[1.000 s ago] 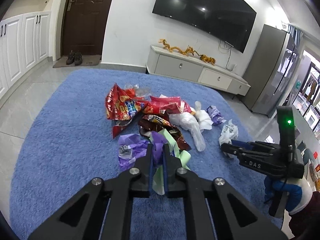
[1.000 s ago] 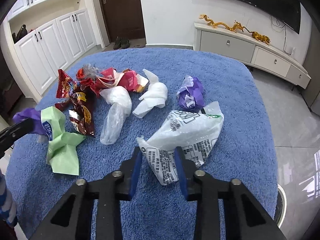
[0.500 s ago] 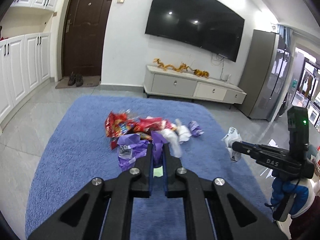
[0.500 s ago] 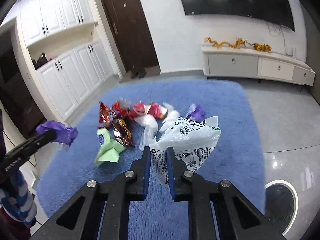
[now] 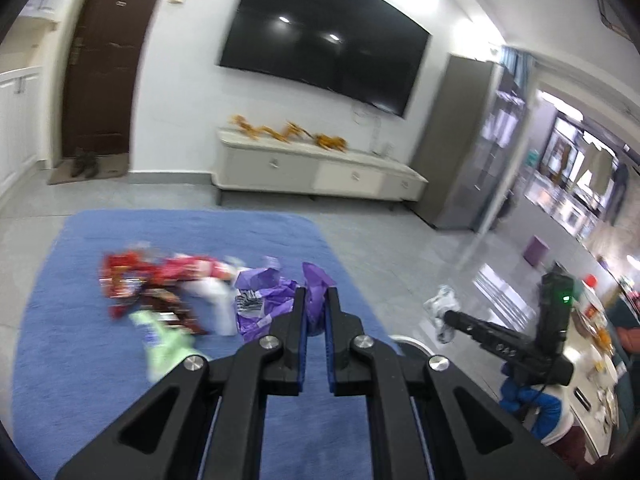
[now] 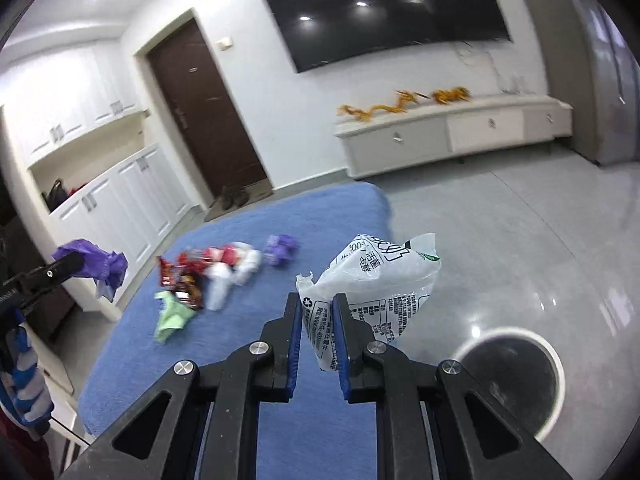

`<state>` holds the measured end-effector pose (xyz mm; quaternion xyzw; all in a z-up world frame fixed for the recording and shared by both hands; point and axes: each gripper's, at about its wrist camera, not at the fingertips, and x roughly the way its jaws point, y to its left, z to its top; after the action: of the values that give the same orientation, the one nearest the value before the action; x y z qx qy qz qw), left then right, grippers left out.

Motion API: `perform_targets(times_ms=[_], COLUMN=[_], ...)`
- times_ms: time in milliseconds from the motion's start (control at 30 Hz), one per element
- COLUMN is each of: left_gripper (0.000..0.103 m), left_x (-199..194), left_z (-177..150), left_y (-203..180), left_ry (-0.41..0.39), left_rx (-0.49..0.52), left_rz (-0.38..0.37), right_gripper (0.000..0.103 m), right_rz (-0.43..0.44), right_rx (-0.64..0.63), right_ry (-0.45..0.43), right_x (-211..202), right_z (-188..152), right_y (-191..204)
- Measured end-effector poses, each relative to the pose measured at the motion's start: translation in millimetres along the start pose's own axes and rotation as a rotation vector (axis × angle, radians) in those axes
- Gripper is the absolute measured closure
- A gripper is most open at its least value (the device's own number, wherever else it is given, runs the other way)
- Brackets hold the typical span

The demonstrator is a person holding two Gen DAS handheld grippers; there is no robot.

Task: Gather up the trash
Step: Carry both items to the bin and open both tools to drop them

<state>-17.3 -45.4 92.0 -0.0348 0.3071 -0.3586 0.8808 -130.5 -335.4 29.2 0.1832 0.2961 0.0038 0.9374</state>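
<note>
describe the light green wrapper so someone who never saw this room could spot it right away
Start at the blue rug in front of the TV wall and find the heap of wrappers lying on it. The light green wrapper is at the heap's near end, beside the dark brown snack bag; it is the only pale green piece.

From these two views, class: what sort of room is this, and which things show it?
Most likely a home living room: a wall-mounted television hangs above a low white media cabinet, with a blue rug on the tiled floor.

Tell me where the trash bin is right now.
In the right wrist view the trash bin stands on the grey floor at lower right, just off the blue rug's edge, below and right of the white plastic bag held in the right gripper.
</note>
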Motion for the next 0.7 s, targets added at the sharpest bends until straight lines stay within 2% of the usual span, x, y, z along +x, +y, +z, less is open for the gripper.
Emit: perform_targets(times_ms=[167,333,467,700], left_gripper=[0.096,0.096,0.096,0.095], left_x=[85,173,235,307], left_z=[0,-15,-28,-42], left_y=[-65,-128,-166,-204], left_ry=[0.135,0.285,0.379,0.481], left_rx=[0.068,0.142,0.171,0.174], left_rz=[-0.113,-0.202,-0.233,-0.256], right_gripper=[0.088,0.088,0.088,0.086], right_rz=[-0.080,-0.138,-0.138,-0.181], right_rx=[0.119,0.229,0.283,0.327], right_ry=[0.031,0.105,0.168,0.260], right_x=[-7,4,20,45], right_z=[-15,-34,-46,-58], right_y=[-70,-135,-171,-213])
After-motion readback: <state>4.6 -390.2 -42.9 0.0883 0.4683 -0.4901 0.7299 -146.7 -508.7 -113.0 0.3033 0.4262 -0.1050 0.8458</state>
